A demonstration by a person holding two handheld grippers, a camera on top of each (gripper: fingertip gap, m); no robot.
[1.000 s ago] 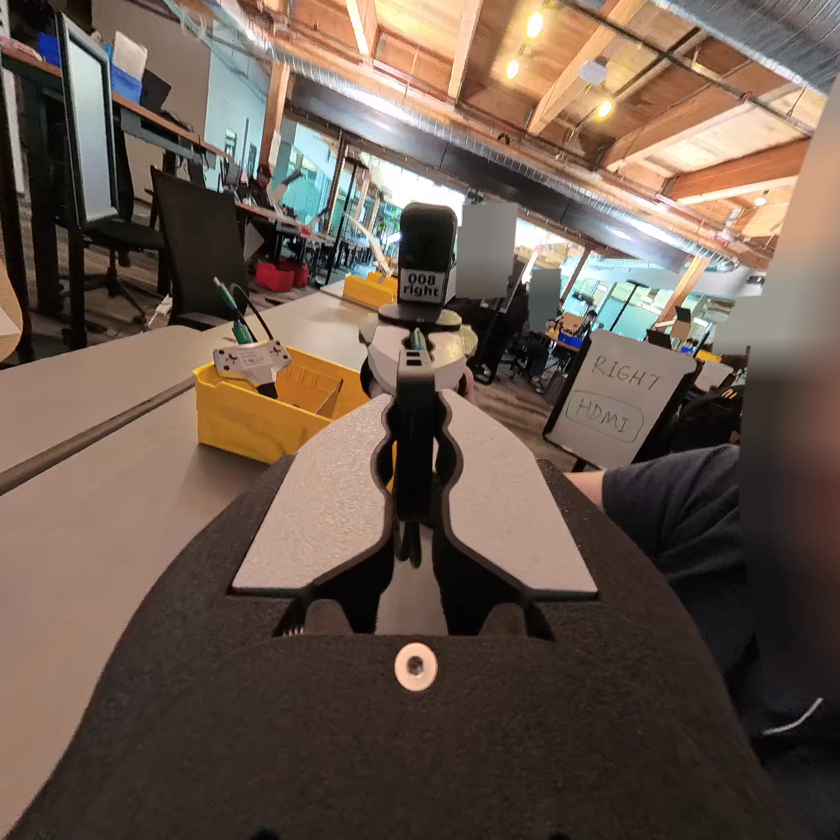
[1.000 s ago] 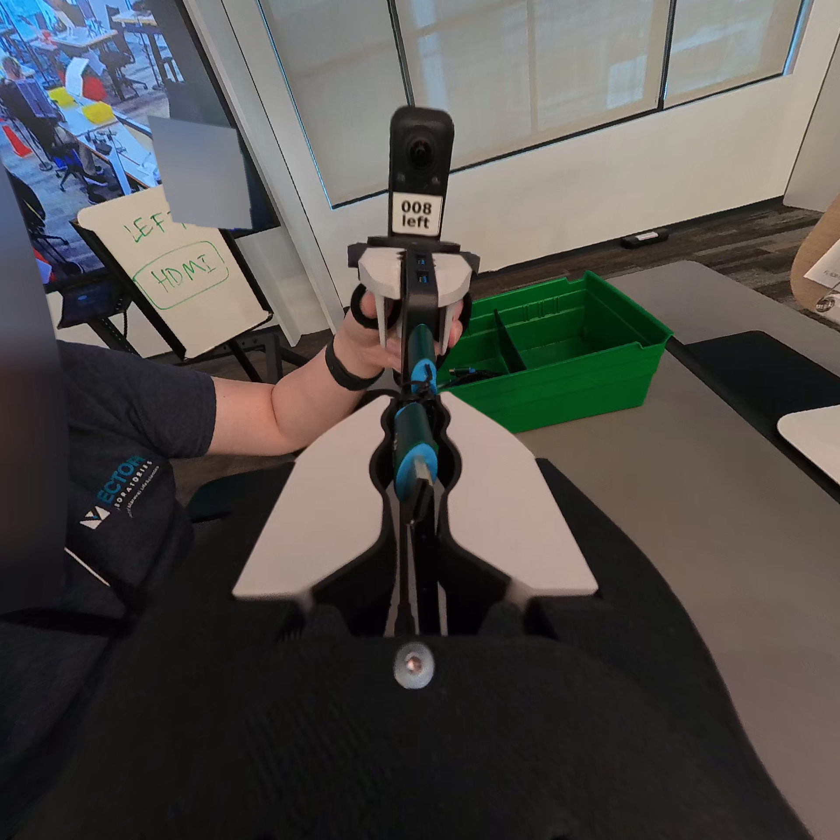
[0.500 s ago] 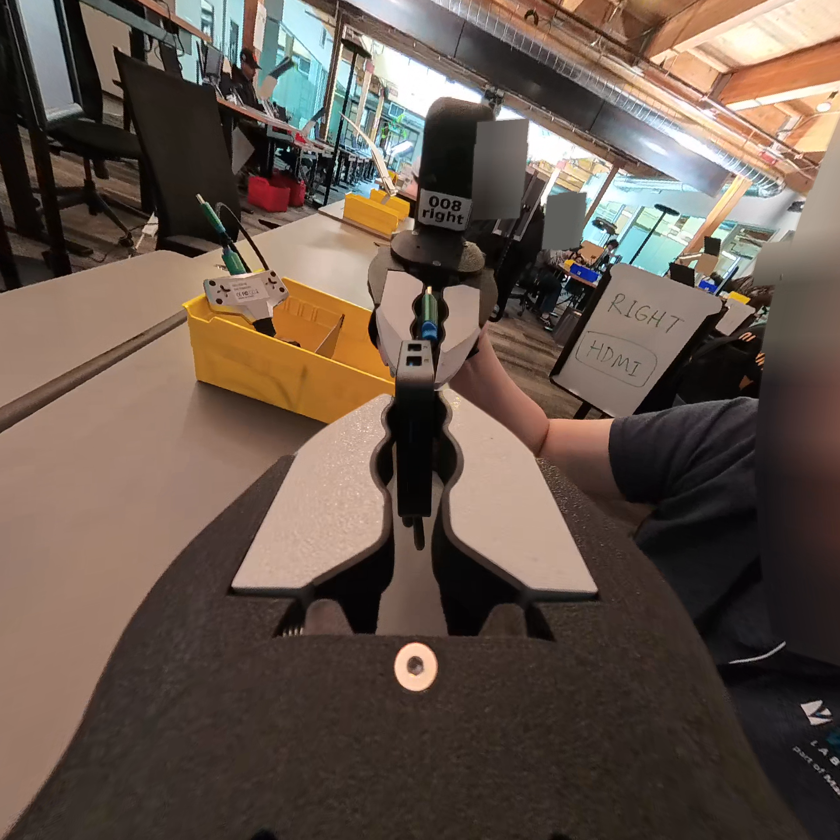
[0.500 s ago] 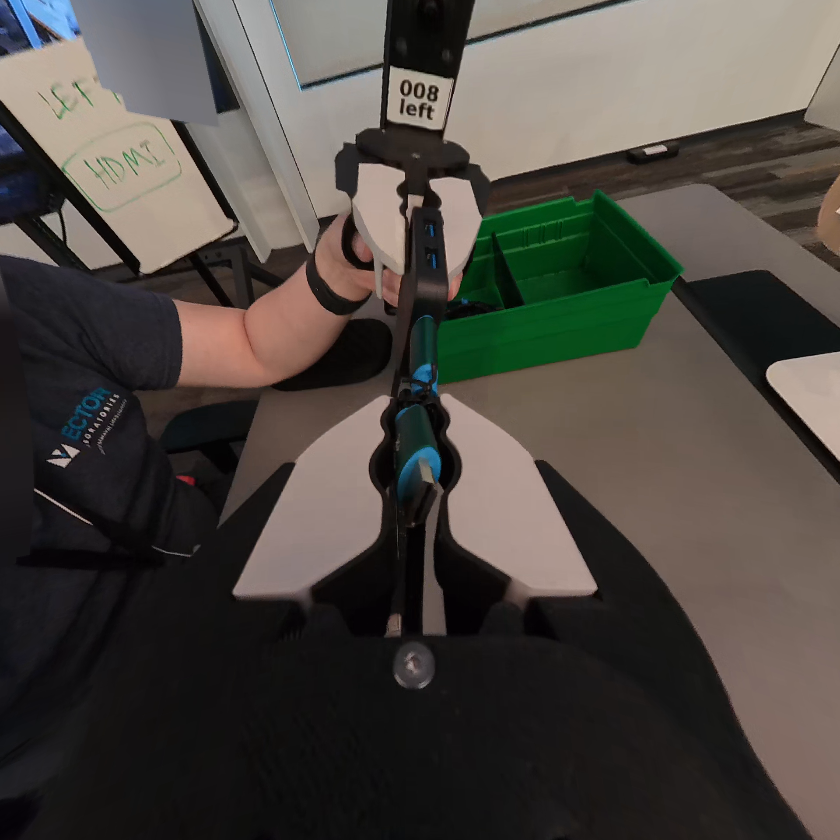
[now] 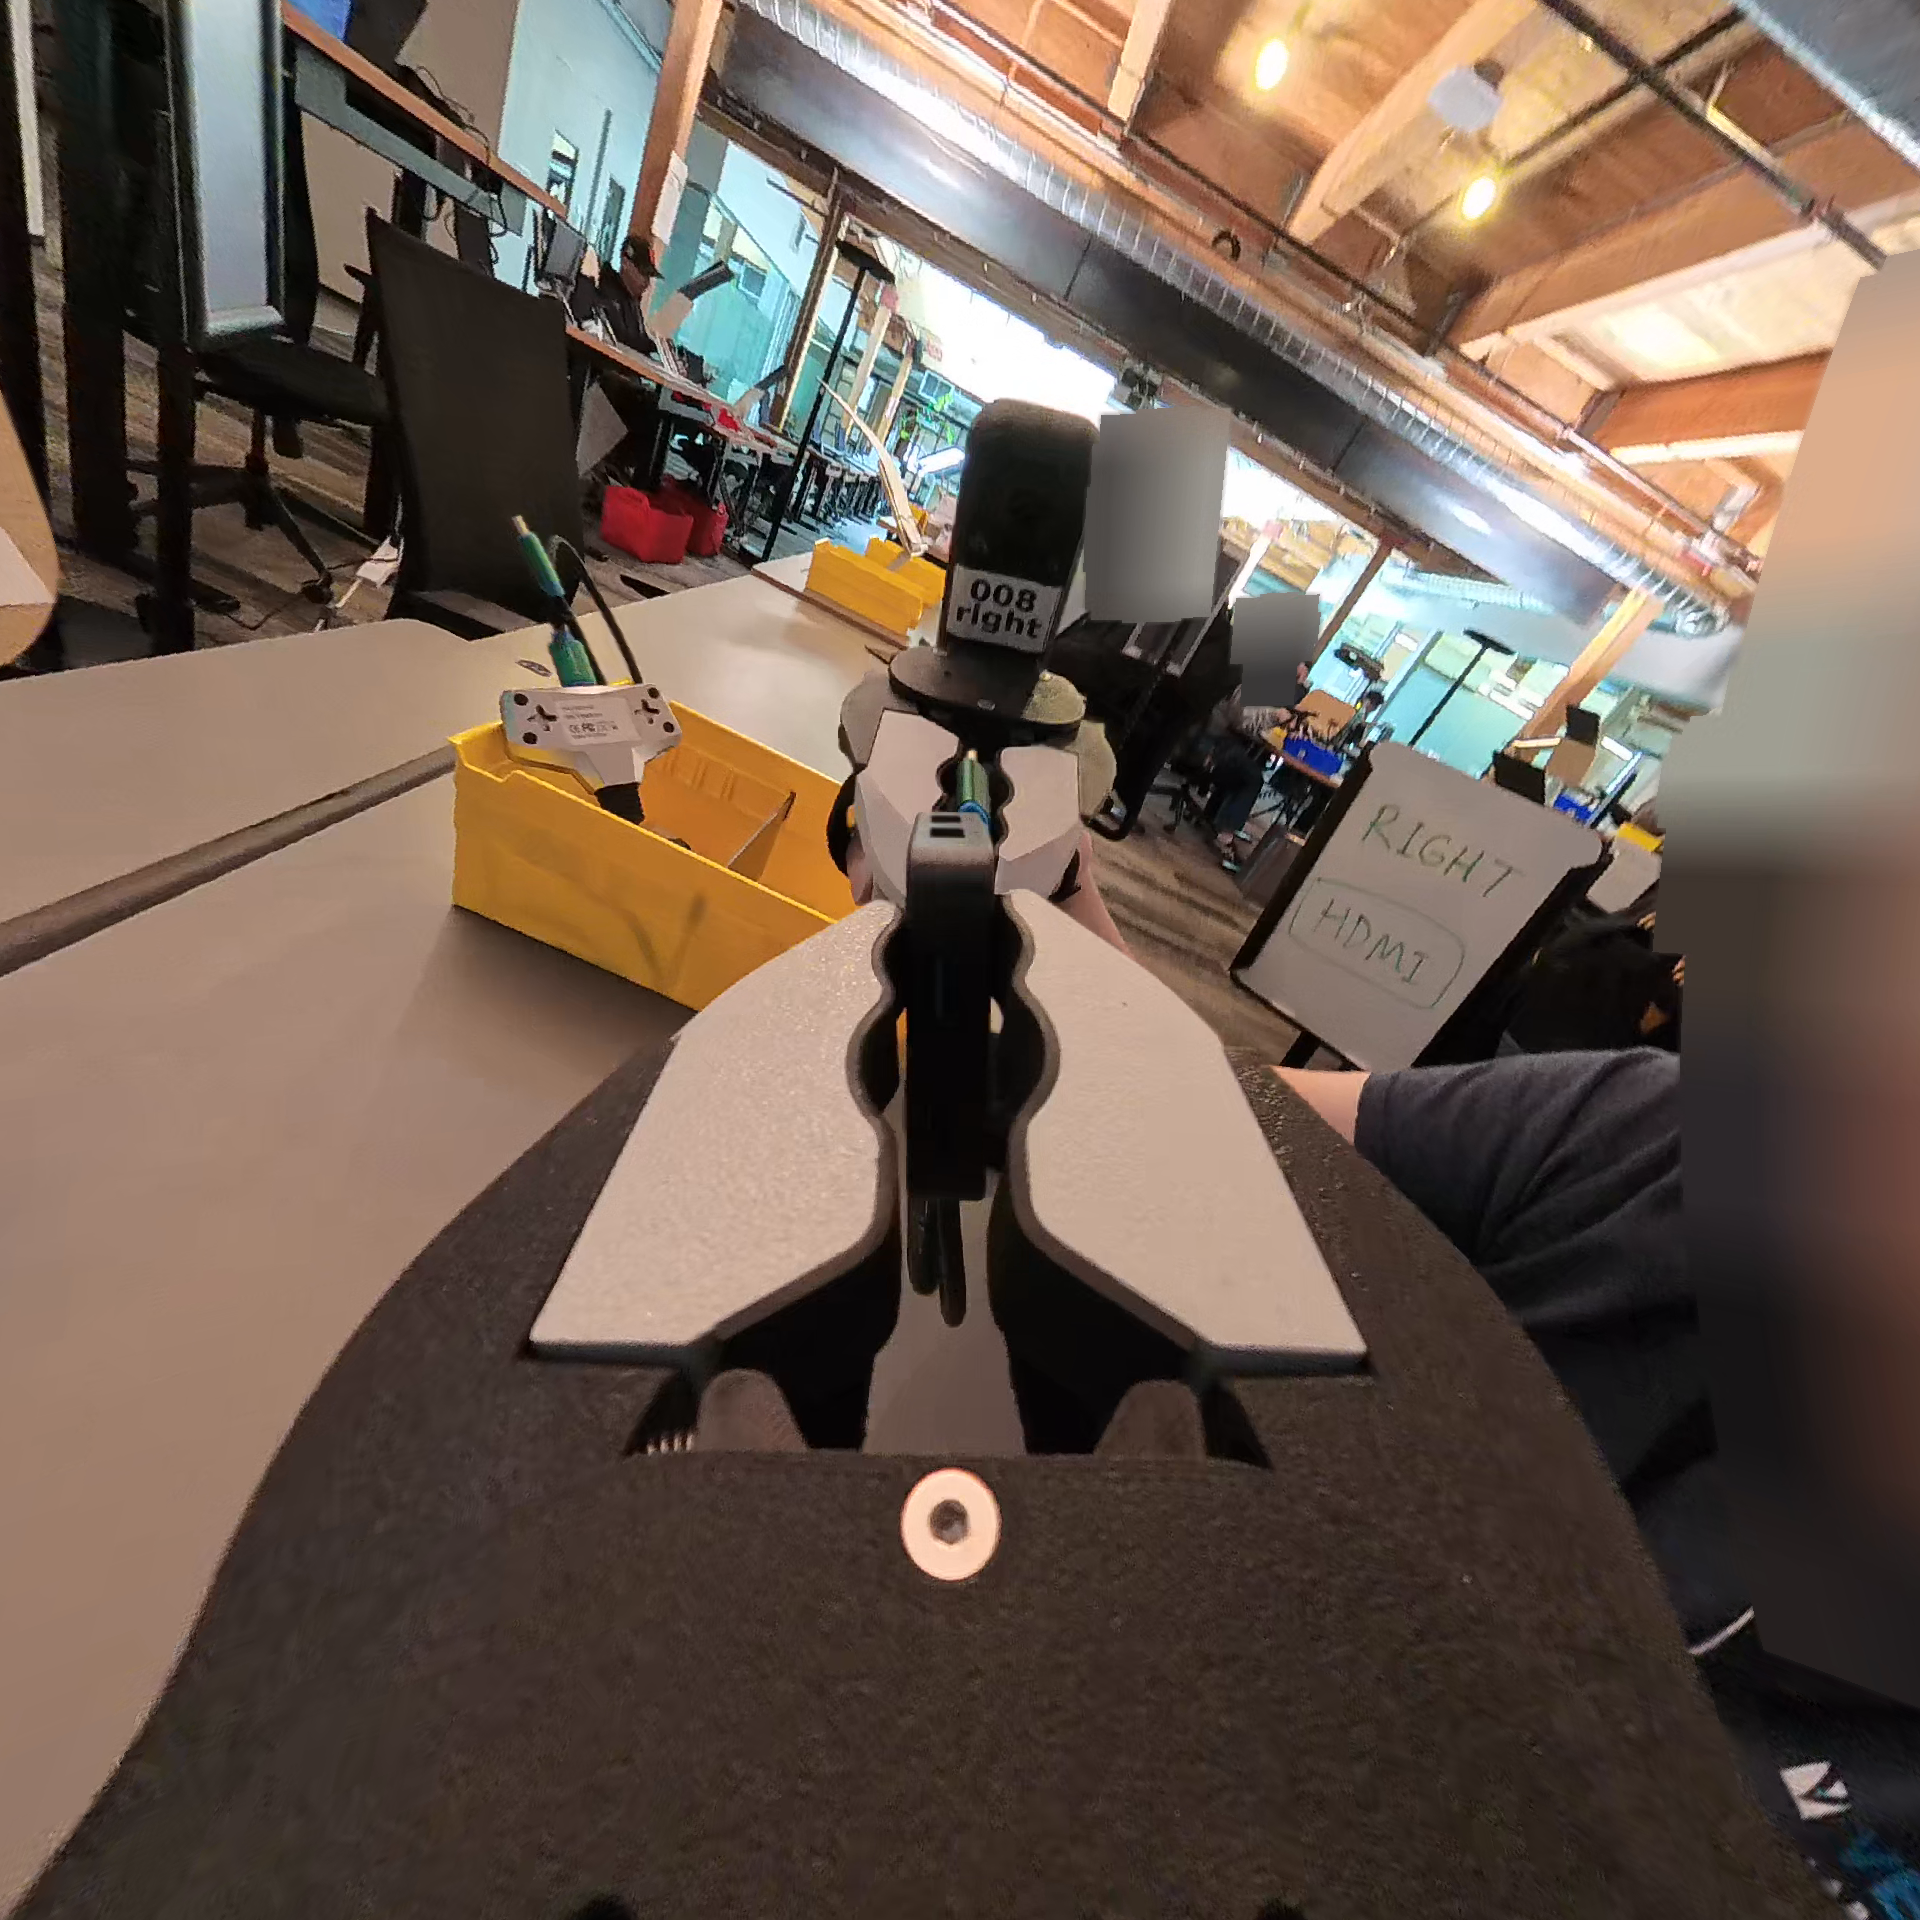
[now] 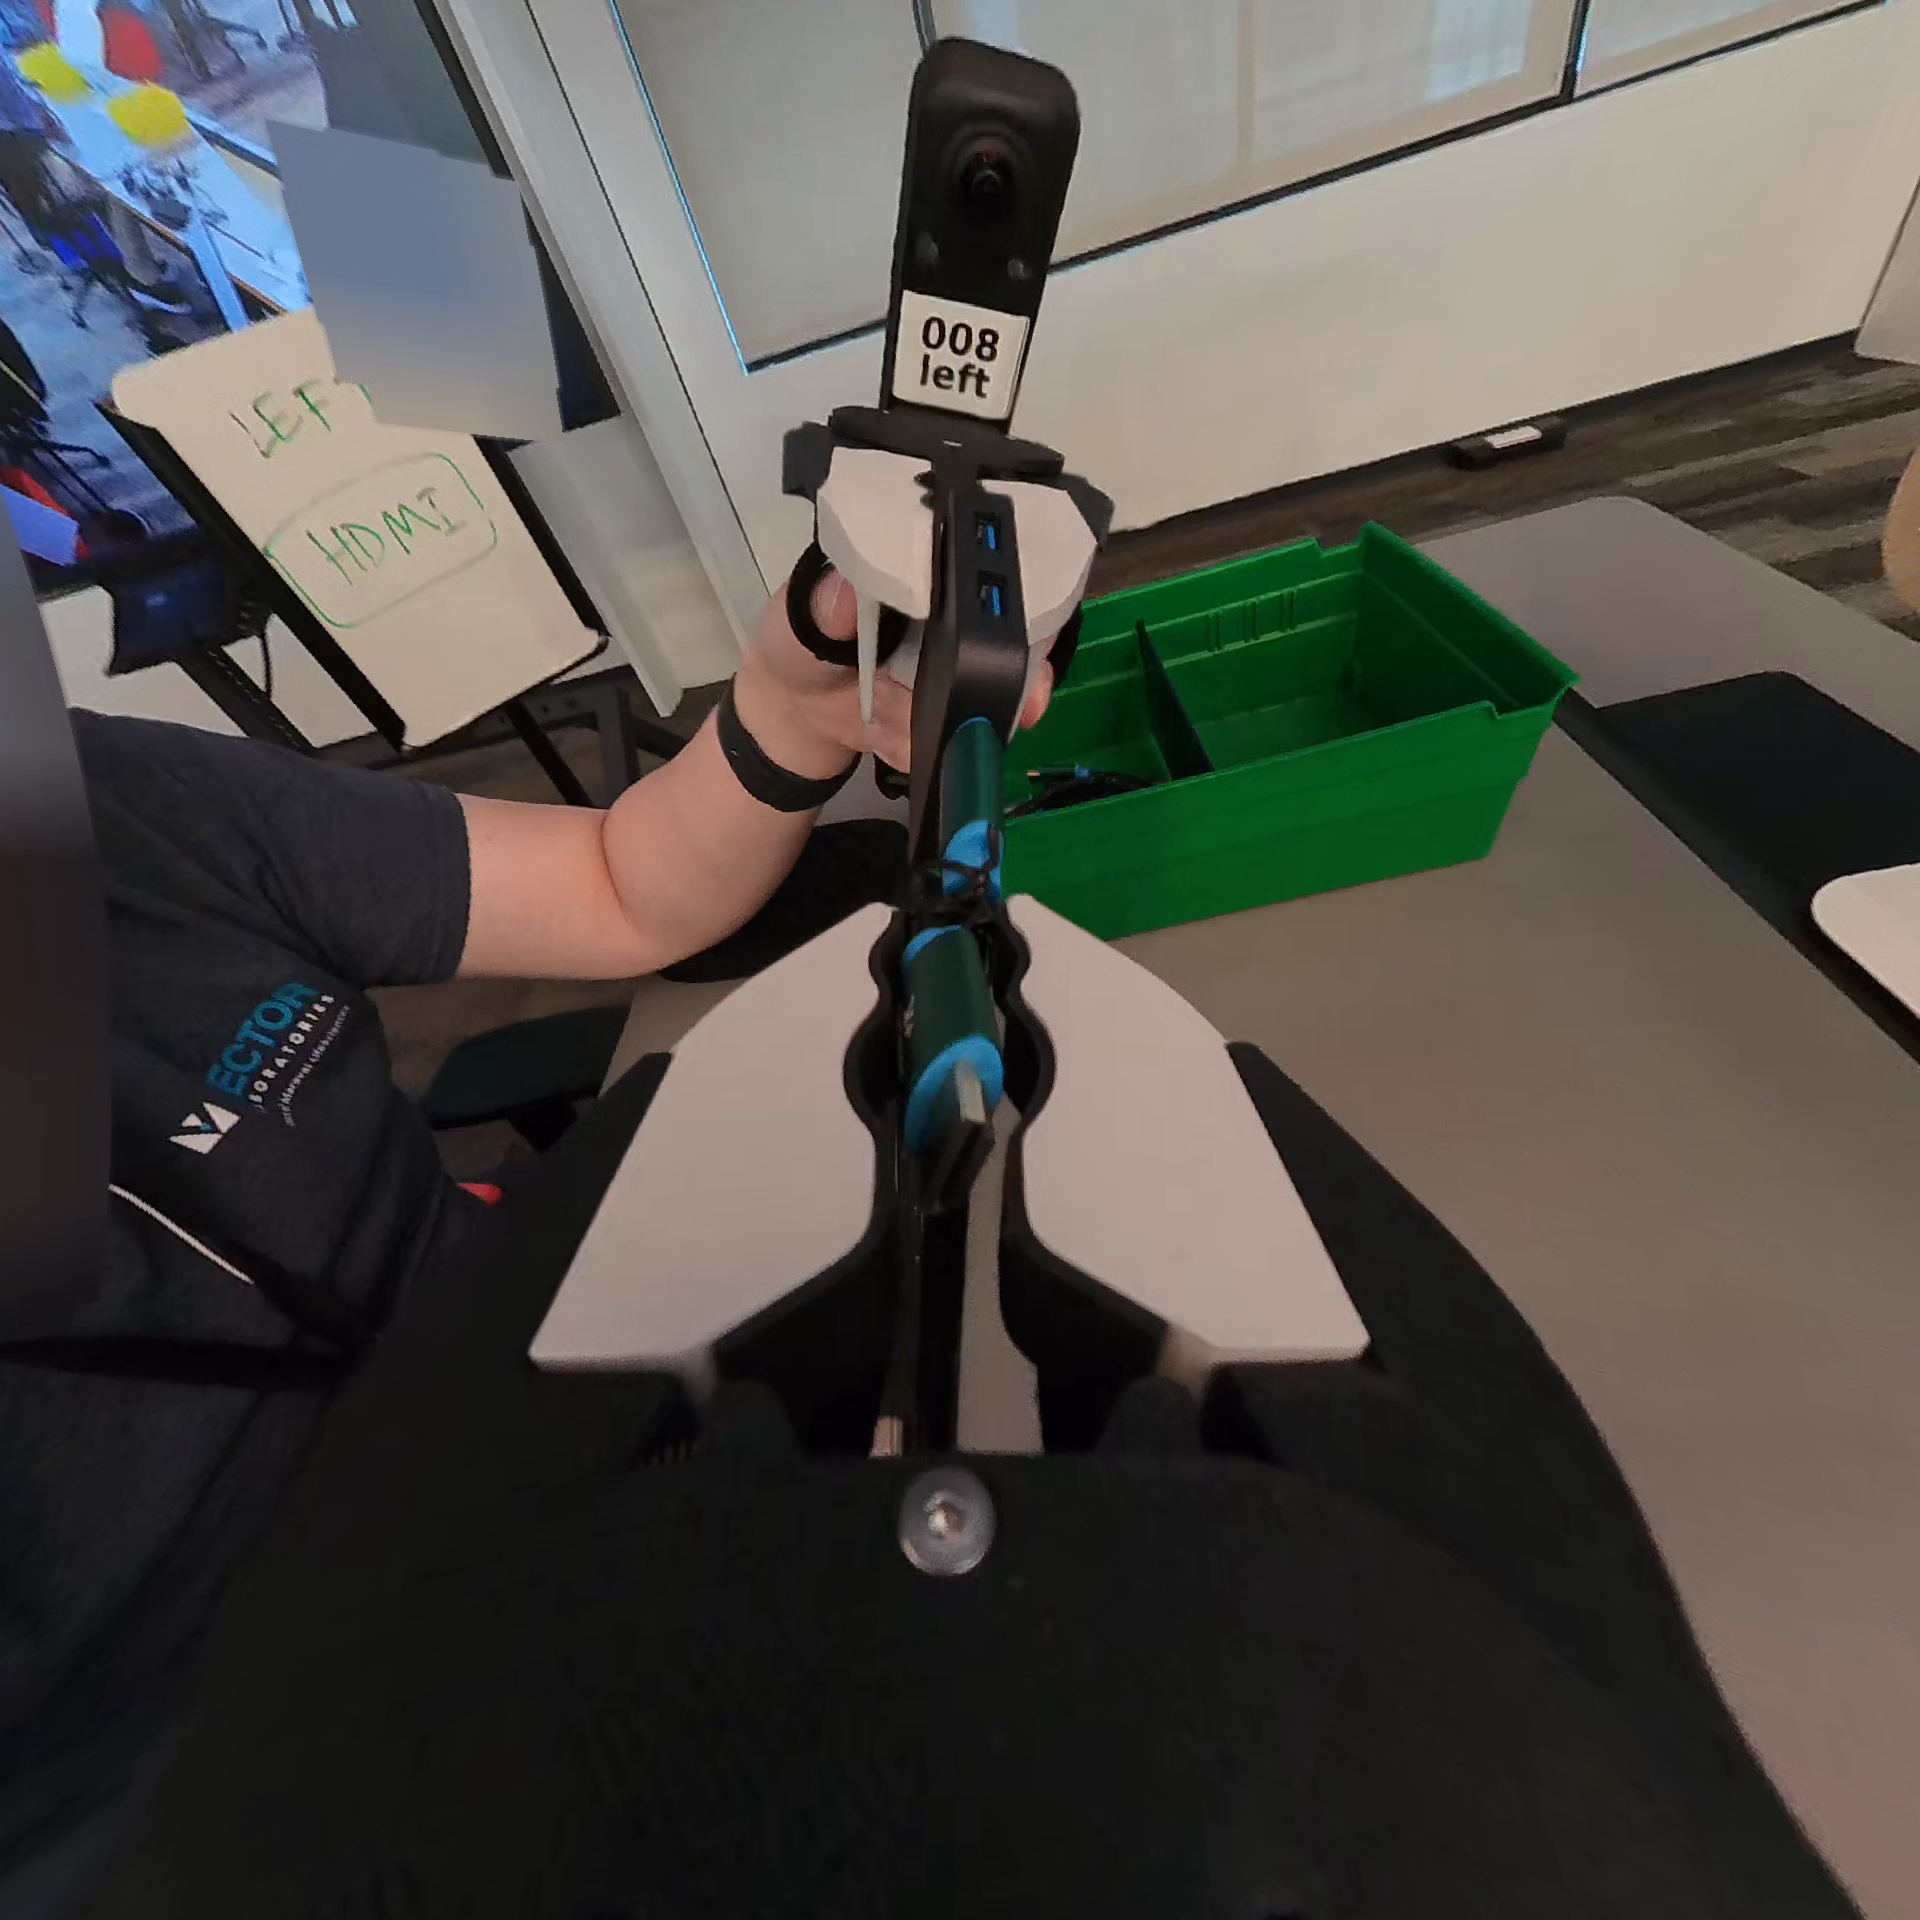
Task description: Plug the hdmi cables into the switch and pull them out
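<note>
My left gripper (image 5: 948, 925) is shut on a thin black switch (image 5: 948, 997), held edge-on above the grey table. In the right wrist view the switch (image 6: 971, 644) hangs from the left gripper (image 6: 961, 561), showing two blue ports. A green HDMI plug (image 6: 975, 764) with a blue collar sits against its lower end. My right gripper (image 6: 948, 920) is shut on a second green plug (image 6: 940, 1023) whose metal tip points back at the camera. A bundled black cable (image 6: 951, 883) joins the two plugs. The right gripper (image 5: 971, 805) faces me in the left wrist view.
A yellow bin (image 5: 582, 873) on the table holds a white switch (image 5: 590, 722) with green plugs. A green divided bin (image 6: 1299, 790) holds a coiled cable. Whiteboard signs (image 5: 1403, 904) (image 6: 364, 520) stand beside the table. The person's forearm (image 6: 623, 883) crosses on the left. One gripper's finger ends stand about 7 cm off the other's.
Both grippers dipped downward and have tilted back up, staying close and facing each other. Both holds are unchanged, and the plug stays at the switch's end.
</note>
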